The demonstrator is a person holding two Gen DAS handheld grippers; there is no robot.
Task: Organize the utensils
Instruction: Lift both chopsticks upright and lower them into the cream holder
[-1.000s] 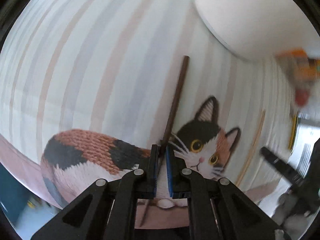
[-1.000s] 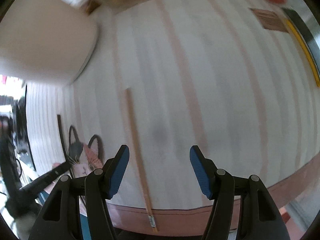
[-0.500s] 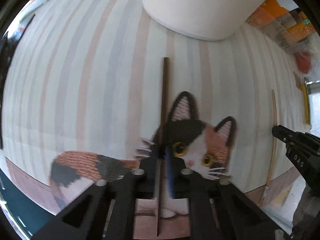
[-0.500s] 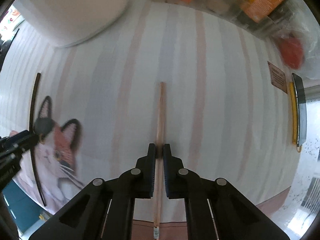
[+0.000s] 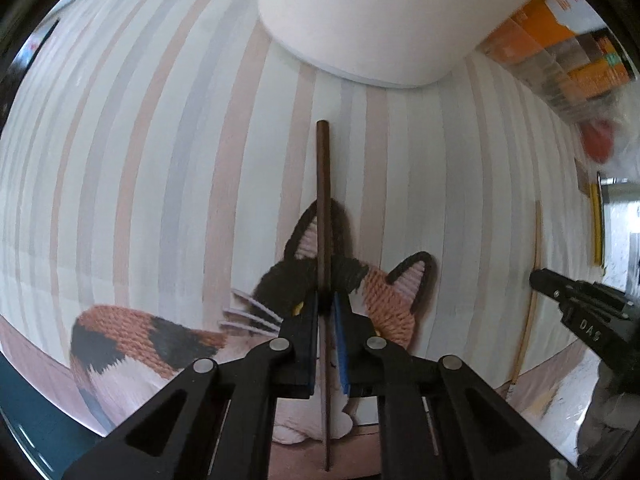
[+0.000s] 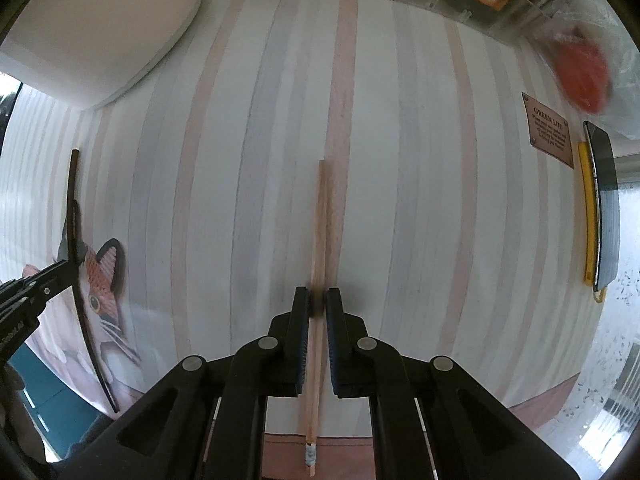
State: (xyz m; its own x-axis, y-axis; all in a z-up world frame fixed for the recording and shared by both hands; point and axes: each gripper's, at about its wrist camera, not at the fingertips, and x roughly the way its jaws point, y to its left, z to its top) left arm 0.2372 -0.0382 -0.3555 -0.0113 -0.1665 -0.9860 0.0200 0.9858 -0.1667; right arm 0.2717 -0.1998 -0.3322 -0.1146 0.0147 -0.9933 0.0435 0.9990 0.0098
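each gripper is clamped on its own chopstick on the striped mat, left gripper [image 5: 326, 308] on the dark chopstick [image 5: 322, 208], right gripper [image 6: 318, 304] on the pale chopstick [image 6: 322, 232], both sticks pointing toward the white pot [image 5: 384, 20], nearer the left.

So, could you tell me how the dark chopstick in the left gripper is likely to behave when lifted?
The dark chopstick looks thin and straight, so probably stiff and light. Its end looks round, so it might roll if dropped. The left gripper clamps it near mid-length, so it shouldn't tip much.
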